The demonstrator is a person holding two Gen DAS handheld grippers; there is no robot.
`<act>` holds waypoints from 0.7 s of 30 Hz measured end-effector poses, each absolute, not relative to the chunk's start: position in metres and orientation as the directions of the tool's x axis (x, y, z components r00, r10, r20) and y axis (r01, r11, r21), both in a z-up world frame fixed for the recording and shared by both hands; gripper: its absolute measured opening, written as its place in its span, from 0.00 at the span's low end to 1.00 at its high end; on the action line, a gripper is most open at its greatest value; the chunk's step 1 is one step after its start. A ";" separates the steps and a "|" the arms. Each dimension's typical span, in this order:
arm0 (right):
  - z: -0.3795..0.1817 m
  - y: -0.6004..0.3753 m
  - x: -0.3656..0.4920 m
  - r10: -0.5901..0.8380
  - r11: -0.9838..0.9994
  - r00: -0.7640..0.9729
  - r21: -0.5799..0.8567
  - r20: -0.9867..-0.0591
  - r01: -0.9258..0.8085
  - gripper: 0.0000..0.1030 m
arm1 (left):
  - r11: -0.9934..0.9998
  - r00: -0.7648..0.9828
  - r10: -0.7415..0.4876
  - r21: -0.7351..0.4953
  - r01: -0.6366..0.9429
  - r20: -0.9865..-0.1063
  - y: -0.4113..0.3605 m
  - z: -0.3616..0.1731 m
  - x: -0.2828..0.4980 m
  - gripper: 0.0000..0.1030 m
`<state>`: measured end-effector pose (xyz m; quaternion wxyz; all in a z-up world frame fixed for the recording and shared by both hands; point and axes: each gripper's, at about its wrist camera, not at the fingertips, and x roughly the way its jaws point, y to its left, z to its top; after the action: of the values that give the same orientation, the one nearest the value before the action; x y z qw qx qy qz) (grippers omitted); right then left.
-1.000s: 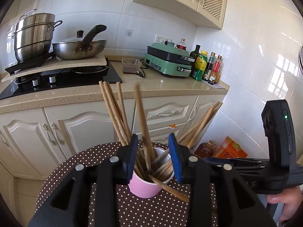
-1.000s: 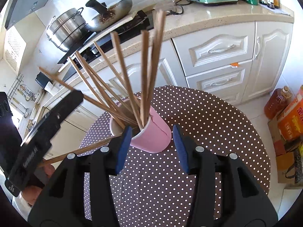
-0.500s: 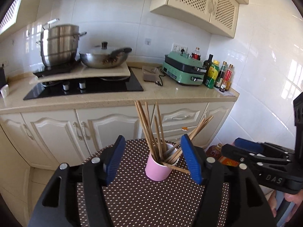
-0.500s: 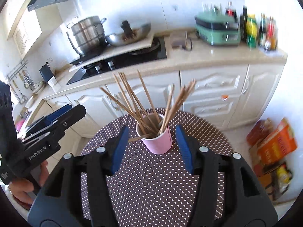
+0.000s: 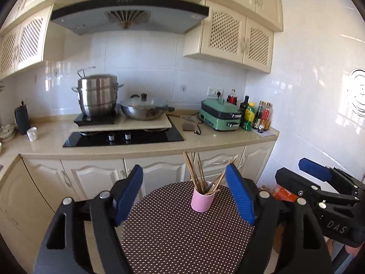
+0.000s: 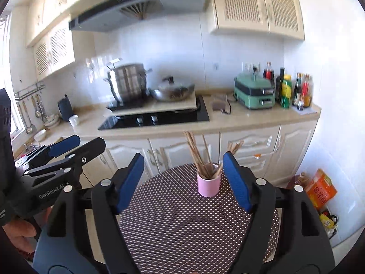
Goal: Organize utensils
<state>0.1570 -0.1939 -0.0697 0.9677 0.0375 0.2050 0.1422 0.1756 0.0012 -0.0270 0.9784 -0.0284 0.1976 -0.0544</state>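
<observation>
- Both hand-held grippers are backing away from the pink cup (image 5: pixel 202 199): 1 second ago their blue pads were flanking it closely, and now it is sitting well ahead of them, small in both views.
- Chopsticks (image 5: pixel 198 174) are standing bundled in the pink cup, fanning out above its rim, with 1 or 2 leaning lower to the right side.
- That cup is standing upright on the dotted desk (image 5: pixel 173 233), toward its far edge, in front of the cream cabinets (image 5: pixel 95 178).
- No loose utensils are showing anywhere on the visible desk surface, so the organizing is looking essentially finished; at most, the low-leaning sticks might be nudged upright.
- Left hand-held gripper (image 5: pixel 184 196) is hanging above the near part of the desk with its jaws spread wide, gripping nothing and touching nothing.
- Right hand-held gripper (image 6: pixel 183 182) is likewise spread wide and empty, pointing at the cup from a distance; in the left wrist view it is appearing at the right edge, beside the desk.
- Farther back, the counter (image 5: pixel 205 140) is carrying a steel pot (image 5: pixel 98 96), a wok (image 5: pixel 146 109), a green appliance (image 5: pixel 219 117) and bottles (image 5: pixel 255 116), none of them involved.
</observation>
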 end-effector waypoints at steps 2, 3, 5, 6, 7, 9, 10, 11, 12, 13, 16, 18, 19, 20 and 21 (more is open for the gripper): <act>-0.059 -0.185 0.130 0.288 0.958 0.888 0.120 -0.359 -0.262 0.72 | 0.993 0.921 -0.117 -0.053 0.105 -0.371 0.005 -0.015 0.151 0.76; -0.055 -0.181 0.121 0.287 0.958 0.893 0.119 -0.347 -0.262 0.74 | 0.993 0.923 -0.118 -0.044 0.109 -0.366 0.008 -0.010 0.140 0.77; -0.045 -0.175 0.098 0.278 0.960 0.906 0.107 -0.318 -0.257 0.75 | 0.994 0.932 -0.110 -0.038 0.103 -0.346 0.015 0.001 0.118 0.77; -0.042 -0.173 0.091 0.276 0.961 0.909 0.102 -0.312 -0.257 0.75 | 0.994 0.935 -0.109 -0.041 0.101 -0.339 0.018 0.006 0.108 0.78; -0.038 -0.170 0.082 0.271 0.962 0.913 0.096 -0.305 -0.254 0.77 | 0.994 0.938 -0.111 -0.049 0.100 -0.329 0.022 0.012 0.096 0.78; -0.029 -0.167 0.066 0.271 0.963 0.916 0.084 -0.297 -0.257 0.78 | 0.994 0.943 -0.111 -0.058 0.097 -0.313 0.028 0.021 0.078 0.79; -0.025 -0.165 0.059 0.269 0.963 0.918 0.076 -0.291 -0.258 0.79 | 0.994 0.946 -0.110 -0.059 0.096 -0.304 0.029 0.026 0.071 0.79; -0.020 -0.164 0.052 0.266 0.964 0.921 0.070 -0.285 -0.257 0.80 | 0.994 0.948 -0.108 -0.058 0.095 -0.298 0.030 0.029 0.065 0.80; -0.017 -0.165 0.048 0.265 0.964 0.923 0.068 -0.280 -0.256 0.81 | 0.994 0.951 -0.105 -0.057 0.093 -0.291 0.030 0.033 0.058 0.80; -0.014 -0.165 0.043 0.264 0.964 0.925 0.067 -0.274 -0.256 0.81 | 0.995 0.955 -0.101 -0.056 0.088 -0.279 0.031 0.038 0.050 0.80; -0.005 -0.164 0.029 0.261 0.965 0.930 0.049 -0.260 -0.257 0.83 | 0.996 0.962 -0.083 -0.040 0.075 -0.260 0.028 0.046 0.037 0.81; 0.000 -0.164 0.023 0.262 0.965 0.932 0.039 -0.250 -0.260 0.85 | 0.997 0.966 -0.076 -0.029 0.071 -0.247 0.026 0.053 0.031 0.81; 0.002 -0.165 0.019 0.258 0.966 0.934 0.034 -0.247 -0.258 0.86 | 0.997 0.967 -0.071 -0.025 0.067 -0.244 0.024 0.055 0.028 0.81; 0.004 -0.165 0.017 0.258 0.966 0.934 0.031 -0.246 -0.258 0.86 | 0.998 0.968 -0.069 -0.025 0.065 -0.240 0.023 0.058 0.026 0.81; 0.005 -0.166 0.014 0.258 0.965 0.934 0.029 -0.245 -0.259 0.86 | 0.998 0.970 -0.070 -0.025 0.066 -0.232 0.022 0.060 0.024 0.81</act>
<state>0.0142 -0.1660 0.0049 0.9835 -0.0020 0.1242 0.1317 0.0238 0.0223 0.0596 0.9925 -0.0087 0.1171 -0.0340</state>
